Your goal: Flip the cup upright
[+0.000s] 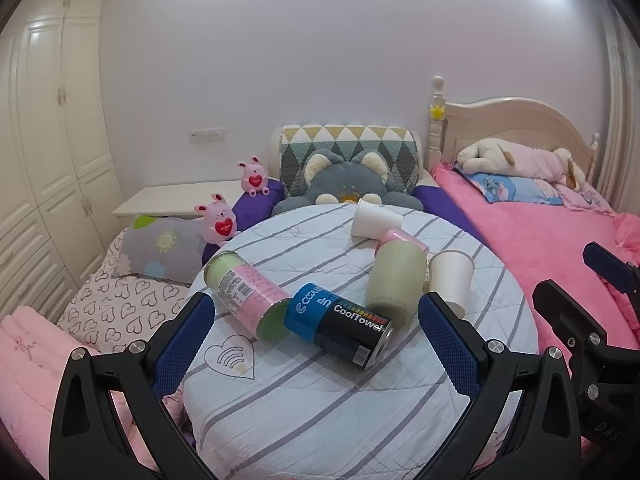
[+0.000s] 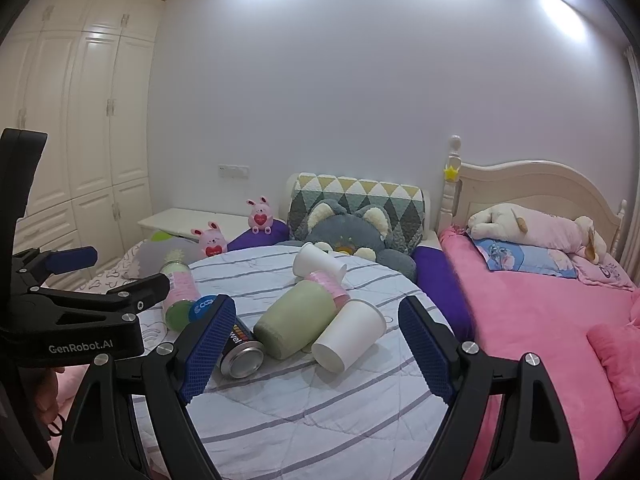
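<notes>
Several cups and cans lie on their sides on a round striped-cloth table (image 1: 320,400) (image 2: 320,420). A white paper cup (image 1: 450,278) (image 2: 348,340) lies nearest on the right, a second white cup (image 1: 376,219) (image 2: 318,266) lies farther back. A green cup with a pink label (image 1: 396,280) (image 2: 300,316) lies between them. A green and pink cup (image 1: 248,292) (image 2: 178,292) and a blue-black CoolTowel can (image 1: 340,324) (image 2: 240,352) lie to the left. My left gripper (image 1: 316,340) is open over the can. My right gripper (image 2: 316,344) is open around the near white cup.
The table stands over beds: a pink blanket (image 1: 560,248) (image 2: 540,320) on the right, a heart-print sheet (image 1: 116,304) on the left. Plush toys (image 1: 348,184) and pillows lie behind. A white wardrobe (image 1: 48,140) stands at far left.
</notes>
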The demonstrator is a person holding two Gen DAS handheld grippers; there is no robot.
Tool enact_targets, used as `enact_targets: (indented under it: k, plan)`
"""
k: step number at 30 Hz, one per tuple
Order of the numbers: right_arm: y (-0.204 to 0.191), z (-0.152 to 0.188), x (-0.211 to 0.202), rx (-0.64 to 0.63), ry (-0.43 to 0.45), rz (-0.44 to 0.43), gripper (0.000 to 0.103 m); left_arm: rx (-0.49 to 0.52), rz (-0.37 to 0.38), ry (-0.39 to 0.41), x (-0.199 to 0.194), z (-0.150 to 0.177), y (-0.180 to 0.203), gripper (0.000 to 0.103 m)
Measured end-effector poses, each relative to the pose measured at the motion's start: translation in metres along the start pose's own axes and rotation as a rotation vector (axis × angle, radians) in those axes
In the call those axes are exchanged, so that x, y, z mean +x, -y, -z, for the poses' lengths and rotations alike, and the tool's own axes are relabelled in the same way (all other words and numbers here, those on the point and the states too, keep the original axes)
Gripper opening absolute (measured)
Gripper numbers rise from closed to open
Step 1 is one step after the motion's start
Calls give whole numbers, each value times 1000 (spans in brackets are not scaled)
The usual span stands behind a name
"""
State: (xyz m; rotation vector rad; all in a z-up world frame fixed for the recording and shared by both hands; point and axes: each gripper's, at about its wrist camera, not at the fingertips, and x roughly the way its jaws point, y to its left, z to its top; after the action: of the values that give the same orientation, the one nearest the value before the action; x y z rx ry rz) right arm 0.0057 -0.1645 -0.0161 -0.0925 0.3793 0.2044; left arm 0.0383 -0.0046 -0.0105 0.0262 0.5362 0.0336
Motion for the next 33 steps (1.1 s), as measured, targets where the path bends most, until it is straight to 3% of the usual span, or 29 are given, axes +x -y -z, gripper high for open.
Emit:
enact_targets:
  k: [24, 33]
  plan:
    - [10, 1, 9, 11, -2, 3, 85, 11, 2, 5, 10, -8, 9, 103]
    - [19, 1, 32, 31, -40, -1, 85, 8, -1, -14, 27, -15, 8, 103]
